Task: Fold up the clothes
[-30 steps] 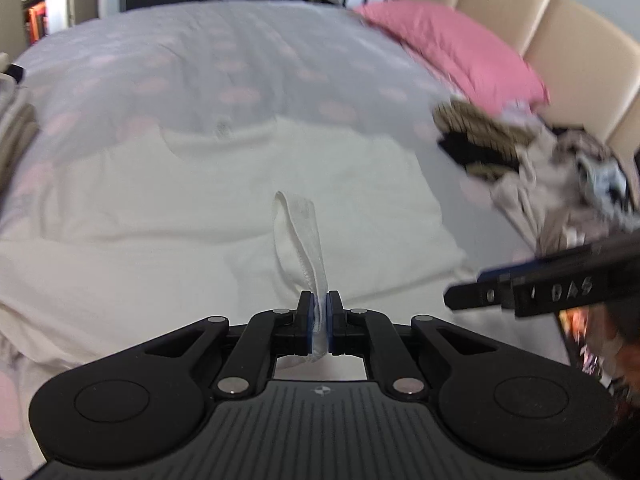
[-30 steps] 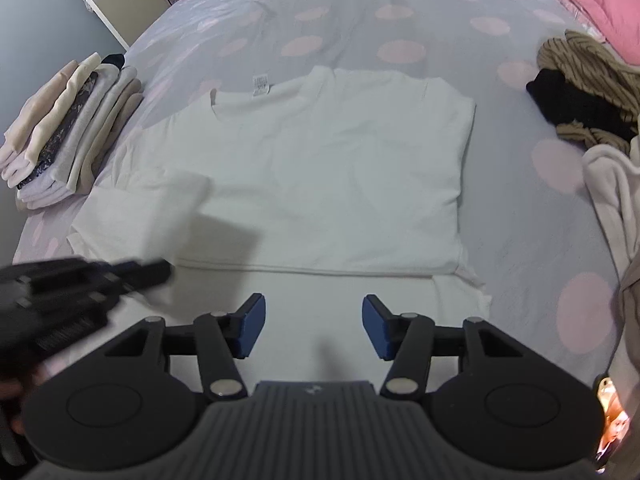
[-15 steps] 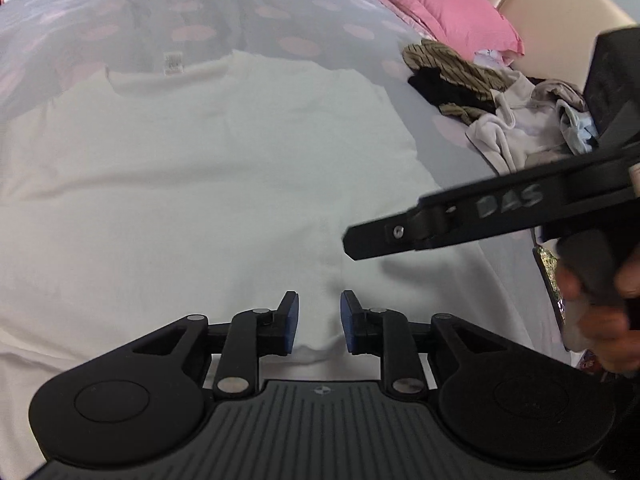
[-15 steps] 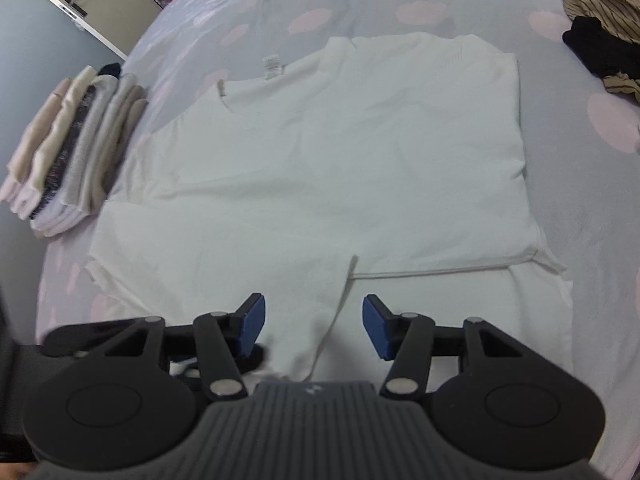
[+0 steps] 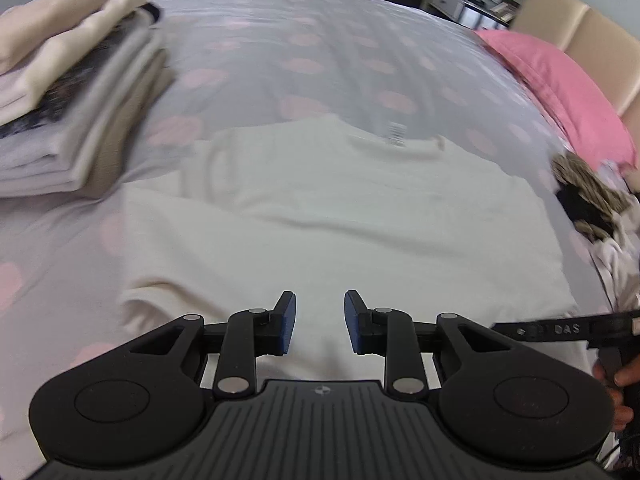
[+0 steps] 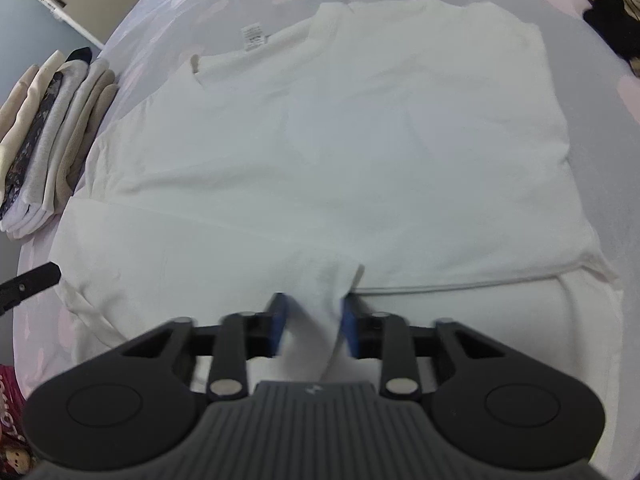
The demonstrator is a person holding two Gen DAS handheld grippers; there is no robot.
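Writing: "DAS" read on the black bar of the right claw [image 5: 568,329], seen at the right edge of the left view. A white tag [image 6: 253,38] with print too blurred to read lay at the shirt's neck, far ahead of both claws.

Containers: none visible.

Shirt [image 6: 328,140]: white, spread flat on the bed [image 5: 320,52], directly ahead of and beneath both claws, collar at the far end; a fold of its near hem rose between the right claw's fingers.

Left claw [image 5: 320,322]: fingers wide apart, holding nothing, over the shirt's near part.

Right claw [image 6: 313,322]: fingers apart, blue pads either side of the raised fold; whether they touched the cloth could not be told.

Stack [image 5: 68,104]: folded garments, ahead-left of the left claw, beside the shirt.

Pile [image 5: 592,196]: loose clothes, ahead-right.

Pillow [image 5: 560,88]: pink, far right
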